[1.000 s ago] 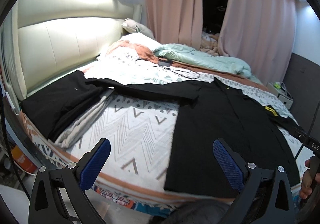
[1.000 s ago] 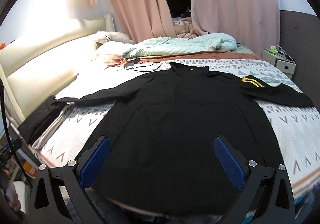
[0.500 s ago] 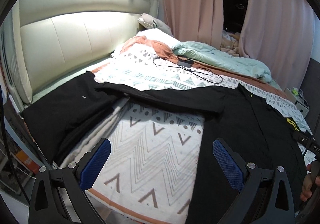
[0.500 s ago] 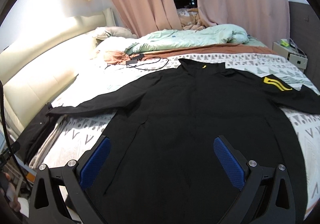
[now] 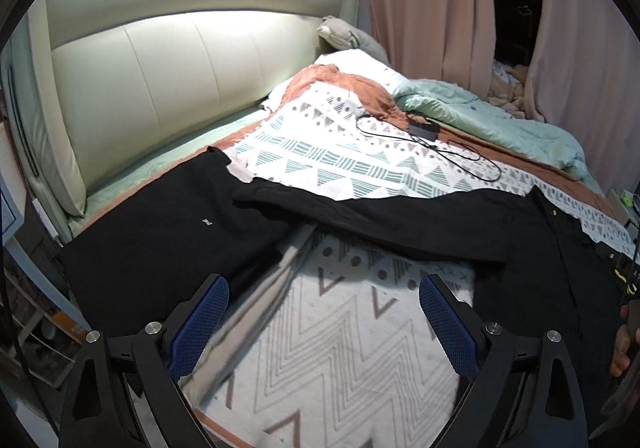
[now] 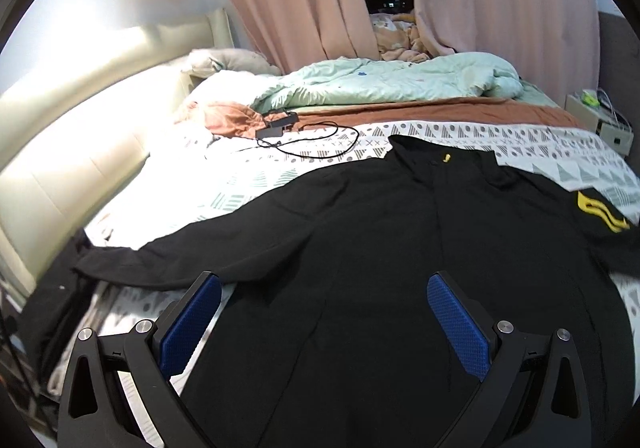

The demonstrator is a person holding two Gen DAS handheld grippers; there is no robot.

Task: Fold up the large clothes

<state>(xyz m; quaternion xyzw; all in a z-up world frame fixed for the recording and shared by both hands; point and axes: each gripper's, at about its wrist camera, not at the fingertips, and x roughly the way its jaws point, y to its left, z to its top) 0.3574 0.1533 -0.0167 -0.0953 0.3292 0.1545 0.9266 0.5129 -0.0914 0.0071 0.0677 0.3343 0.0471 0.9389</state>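
Note:
A large black jacket (image 6: 380, 240) lies spread flat on the patterned bed cover, collar toward the far side, with a yellow stripe patch (image 6: 600, 214) on its right sleeve. Its left sleeve (image 5: 360, 216) stretches out leftward, and the cuff reaches a folded black garment (image 5: 160, 240). My right gripper (image 6: 324, 280) hovers open over the jacket's lower body, holding nothing. My left gripper (image 5: 323, 288) hangs over bare bed cover just short of the sleeve; its jaws are wide and closing, with nothing between them.
A cream padded headboard (image 5: 160, 60) runs along the left. A black charger with a looped cable (image 6: 276, 126) lies beyond the collar. A mint duvet (image 6: 400, 80) is heaped at the far side before pink curtains. A hand (image 5: 624, 336) shows at the right edge.
Both grippers have moved in over the bed. The left view has swung left toward the sleeve and the folded garment. The jacket now fills more of the right view.

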